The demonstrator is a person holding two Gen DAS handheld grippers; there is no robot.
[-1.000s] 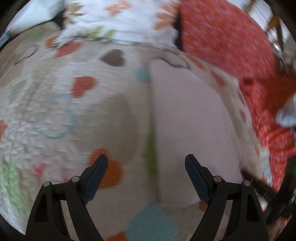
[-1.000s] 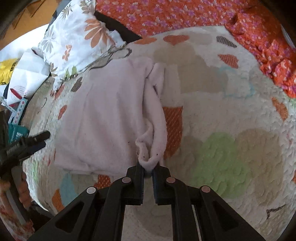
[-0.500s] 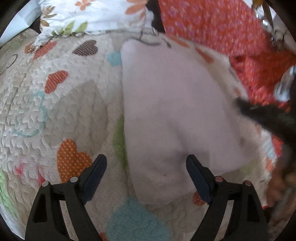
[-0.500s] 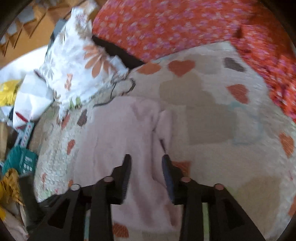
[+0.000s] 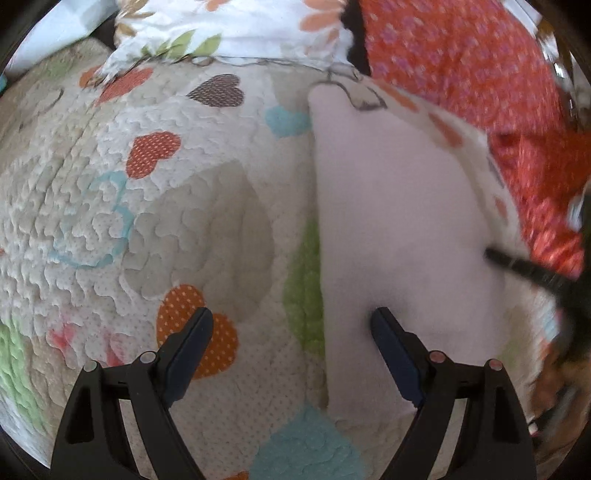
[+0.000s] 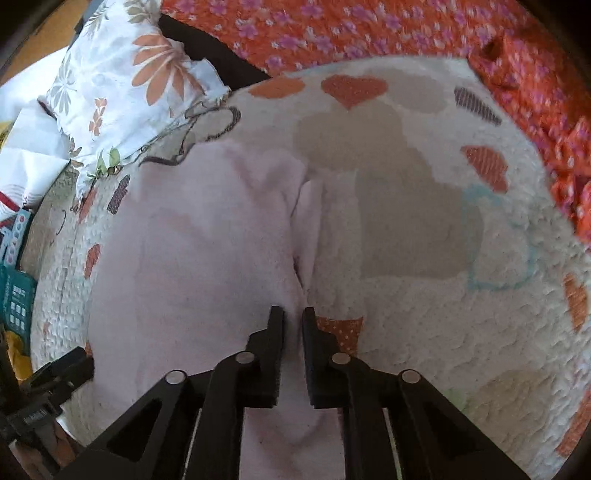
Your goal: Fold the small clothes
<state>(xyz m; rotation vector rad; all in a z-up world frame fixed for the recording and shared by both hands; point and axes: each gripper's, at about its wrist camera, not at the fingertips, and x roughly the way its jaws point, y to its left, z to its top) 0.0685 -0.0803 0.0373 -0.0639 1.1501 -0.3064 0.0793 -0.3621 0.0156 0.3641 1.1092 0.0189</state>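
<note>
A small pale pink garment (image 6: 207, 251) lies flat on a white quilt with coloured hearts (image 6: 443, 325). Its right edge is folded into a narrow strip. In the left wrist view the garment (image 5: 399, 229) lies to the right of centre. My left gripper (image 5: 291, 325) is open and empty, low over the garment's left edge; its right finger (image 5: 391, 343) is over the cloth. My right gripper (image 6: 293, 314) is nearly shut, its tips at the garment's folded right edge; whether cloth is pinched between them is not clear.
A white floral pillow (image 6: 122, 85) lies at the far left of the quilt. An orange floral bedspread (image 6: 369, 29) runs along the back and right. Boxes and papers (image 6: 18, 206) sit off the quilt's left side. The right gripper's tip shows in the left wrist view (image 5: 524, 266).
My right gripper let go of the garment's sleeve end, opened, moved forward over the cloth and has closed again at the folded edge. My left gripper stayed open and shifted slightly over the garment's left edge.
</note>
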